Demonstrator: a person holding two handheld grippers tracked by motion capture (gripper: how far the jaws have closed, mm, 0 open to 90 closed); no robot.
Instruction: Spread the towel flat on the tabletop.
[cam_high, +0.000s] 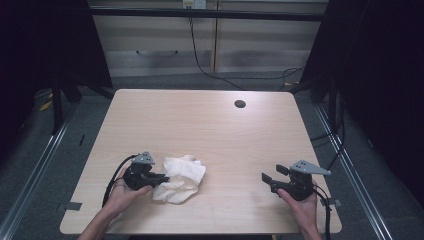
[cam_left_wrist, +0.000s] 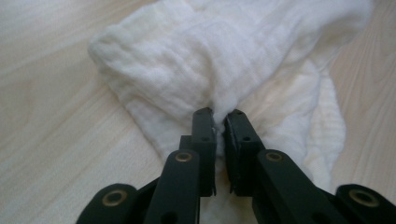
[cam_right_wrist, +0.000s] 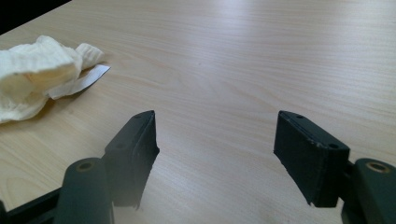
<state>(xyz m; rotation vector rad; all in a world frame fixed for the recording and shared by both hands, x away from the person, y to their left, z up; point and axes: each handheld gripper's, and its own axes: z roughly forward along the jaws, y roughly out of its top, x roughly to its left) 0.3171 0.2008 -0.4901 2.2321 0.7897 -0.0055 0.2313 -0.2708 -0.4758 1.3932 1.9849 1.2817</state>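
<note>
White, soft and crumpled, the woven cotton cloth (cam_high: 179, 178) lies in a loose heap on the pale wood-grain table (cam_high: 210, 125), near the person's edge and left of centre. It is bunched and unfolded, with no flat panel or straight edge laid out.

The left gripper (cam_left_wrist: 219, 122) sits at the cloth's near-left side. In the left gripper view its black jaws stand almost together with a pinch of white fabric caught between them; the grip appears clenched on a fold of the cloth, close to the table surface.

The right gripper (cam_right_wrist: 215, 140) rests well apart from the cloth, toward the table's right edge. Its jaws stand wide and released, with bare wood between them. In its own view the cloth (cam_right_wrist: 35, 74) lies far off to the upper left.

Judgement: the work is at an early stage. One hold on the cloth is secured; a second hold, any spreading and any folding remain to be done.
</note>
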